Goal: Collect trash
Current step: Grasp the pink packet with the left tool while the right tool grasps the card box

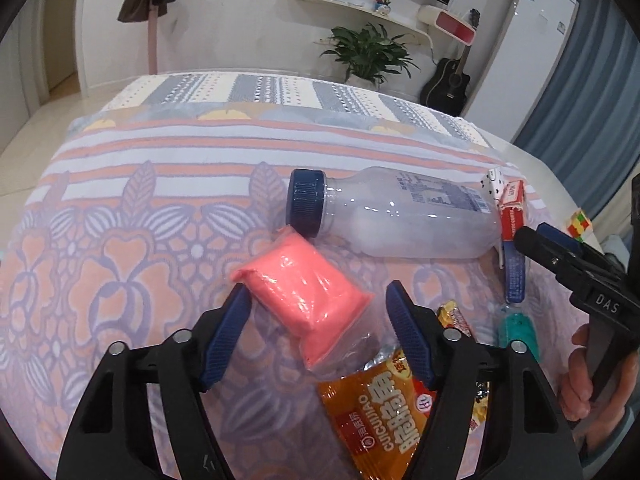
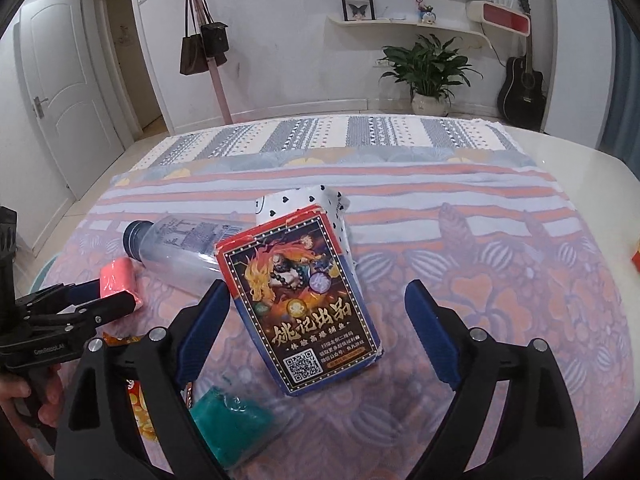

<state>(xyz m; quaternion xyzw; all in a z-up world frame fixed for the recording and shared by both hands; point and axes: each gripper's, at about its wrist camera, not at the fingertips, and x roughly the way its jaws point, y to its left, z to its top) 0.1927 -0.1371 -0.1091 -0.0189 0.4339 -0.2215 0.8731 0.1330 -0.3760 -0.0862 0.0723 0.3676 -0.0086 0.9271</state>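
- The left gripper (image 1: 316,300) is open, and its blue fingers (image 1: 226,332) stand on both sides of a pink packet (image 1: 300,286) in clear wrap.
- A clear bottle (image 1: 400,212) with a dark blue cap (image 1: 306,208) lies on its side behind the packet.
- An orange snack wrapper (image 1: 372,408) lies near the right finger.
- The right gripper (image 1: 532,240) comes in from the right edge, near a red card box (image 1: 512,210).

1. Your left wrist camera sits low over the patterned cloth (image 1: 120,208), looking forward between its own fingers toward the far wall, close on the pink packet (image 1: 304,296) and bottle (image 1: 400,216).
2. Your right wrist camera looks the same way from farther right, close on the card box (image 2: 300,300).
3. Both views share the bottle (image 2: 180,244), pink packet (image 2: 120,280), card box (image 1: 514,216) and plant (image 1: 368,52), and each catches the other gripper at its edge.
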